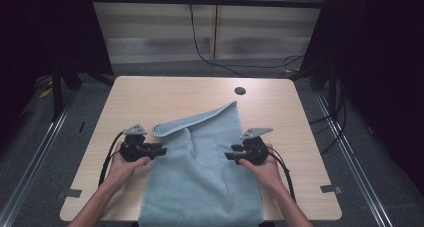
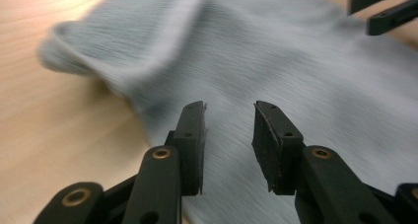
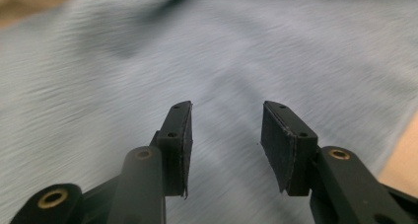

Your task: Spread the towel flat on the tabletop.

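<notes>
Two things are hard for me to read: the near end of the towel (image 1: 200,182) runs off the table (image 1: 150,94) edge and out of the bottom of the high view, so I cannot see where it ends, and both gripper views are smeared with blur, so the cloth's weave shows as streaks.

What I can see of the towel is pale blue-grey, lying flat between my two grippers, with its far part folded back into a slanted flap that tapers to a point beyond the right gripper (image 1: 231,156). A rolled, rounded edge of that flap sits just ahead of the left gripper (image 1: 161,150), to its far side. A soft crease runs down the cloth between the two tools.

My left hand (image 1: 125,163) holds its gripper at the towel's left edge, jaws pointing inward toward the right gripper. In the left gripper view the left gripper (image 2: 229,130) stands parted with only cloth showing through the gap, nothing pinched, bare wood off to its left, and the other gripper's tips at the top right corner.

My right hand (image 1: 262,167) mirrors it at the towel's right edge, pointing inward. In the right gripper view, the right gripper (image 3: 226,130) is also spread apart over the cloth, gripping nothing.
</notes>
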Demonstrator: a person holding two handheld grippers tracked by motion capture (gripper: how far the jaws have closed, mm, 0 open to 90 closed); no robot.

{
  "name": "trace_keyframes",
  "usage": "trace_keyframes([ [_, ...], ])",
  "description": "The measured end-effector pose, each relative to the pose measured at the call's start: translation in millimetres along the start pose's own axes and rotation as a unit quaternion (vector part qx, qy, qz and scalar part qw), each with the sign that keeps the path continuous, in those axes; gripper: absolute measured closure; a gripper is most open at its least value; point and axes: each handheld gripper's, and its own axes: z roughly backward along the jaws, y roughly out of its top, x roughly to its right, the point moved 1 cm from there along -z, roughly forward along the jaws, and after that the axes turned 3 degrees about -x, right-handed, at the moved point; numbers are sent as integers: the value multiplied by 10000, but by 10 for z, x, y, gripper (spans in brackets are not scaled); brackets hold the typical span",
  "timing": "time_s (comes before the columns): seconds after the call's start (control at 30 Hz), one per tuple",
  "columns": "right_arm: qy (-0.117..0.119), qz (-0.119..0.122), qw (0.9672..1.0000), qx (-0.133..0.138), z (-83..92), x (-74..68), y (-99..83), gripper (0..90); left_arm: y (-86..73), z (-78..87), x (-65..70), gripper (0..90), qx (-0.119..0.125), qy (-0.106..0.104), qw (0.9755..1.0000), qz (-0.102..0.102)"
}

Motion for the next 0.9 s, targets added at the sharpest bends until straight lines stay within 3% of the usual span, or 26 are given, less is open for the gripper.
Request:
trace_keyframes([
  [0.07,-114,7,9999,-31,-62,56,35,557,-6,-51,-33,670,48,-17,9999,120],
  [0.1,-185,-24,9998,-54,-111,96,53,557,-30,-98,-58,676,-103,-23,9998,147],
  [0.13,-181,-33,9998,-82,-154,130,53,557,-67,-132,-53,675,-250,124,9996,10],
  [0.17,-207,-105,9996,-184,-181,141,36,557,-98,-118,-38,680,-191,130,9996,-145],
  [0.2,-239,-27,9995,-197,-195,152,3,557,-114,-91,-28,678,-240,96,9995,-159],
  [0.23,-194,-54,9997,-147,-152,137,-50,557,-159,-38,15,680,-310,205,9989,-292],
  [0.37,-312,45,9990,-323,-30,66,-146,553,-241,23,71,679,-301,208,9983,-446],
  [0.4,-330,47,9988,-362,73,6,-250,553,-259,33,93,676,-290,229,9982,-465],
  [0.57,-339,0,9988,-358,288,-63,-466,552,-339,100,218,674,-414,69,9970,-650],
  [0.73,-288,17,9993,-251,311,-67,-513,549,-417,156,298,669,-436,84,9961,-762],
  [0.83,-290,-18,9993,-238,254,-13,-452,552,-403,144,273,671,-397,135,9968,-676],
  [0.9,-294,-70,9992,-246,197,50,-380,552,-363,108,213,671,-314,167,9981,-500],
])
